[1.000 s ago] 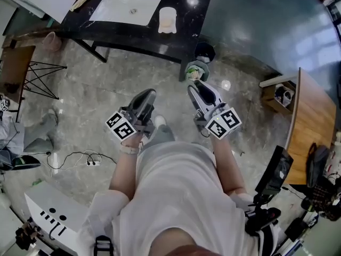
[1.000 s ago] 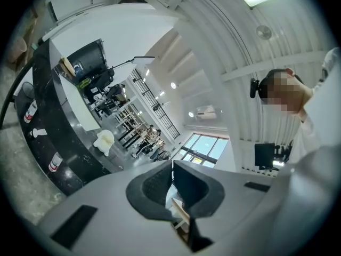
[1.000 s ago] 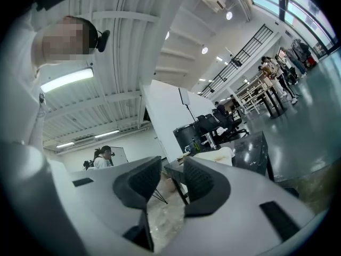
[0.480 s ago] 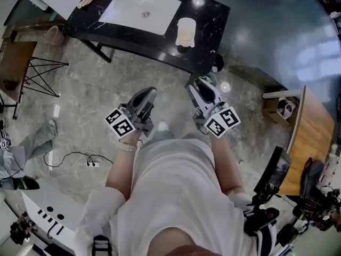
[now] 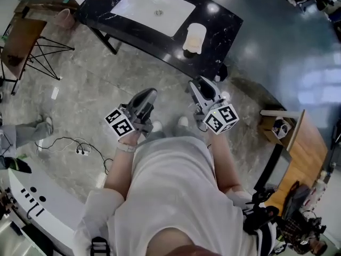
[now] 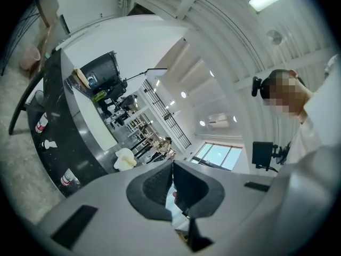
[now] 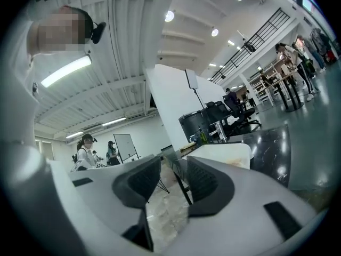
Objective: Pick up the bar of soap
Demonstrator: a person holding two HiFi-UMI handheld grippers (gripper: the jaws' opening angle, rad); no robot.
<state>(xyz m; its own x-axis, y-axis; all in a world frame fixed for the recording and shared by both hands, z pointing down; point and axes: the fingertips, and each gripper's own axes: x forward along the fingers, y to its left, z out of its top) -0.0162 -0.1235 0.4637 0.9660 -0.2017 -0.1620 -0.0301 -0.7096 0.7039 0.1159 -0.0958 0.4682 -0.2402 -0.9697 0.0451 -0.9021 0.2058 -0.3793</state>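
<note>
Ahead, soap (image 5: 194, 37) (cream), lengthwise across counter (image 5: 221, 36)

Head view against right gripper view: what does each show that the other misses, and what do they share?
Only the head view: the left gripper, the white sink and a cable on the floor. Only the right gripper view: the right gripper seen from close up, its jaws standing apart with nothing between them, and people beside a whiteboard. Both: the right gripper itself and the black counter.
</note>
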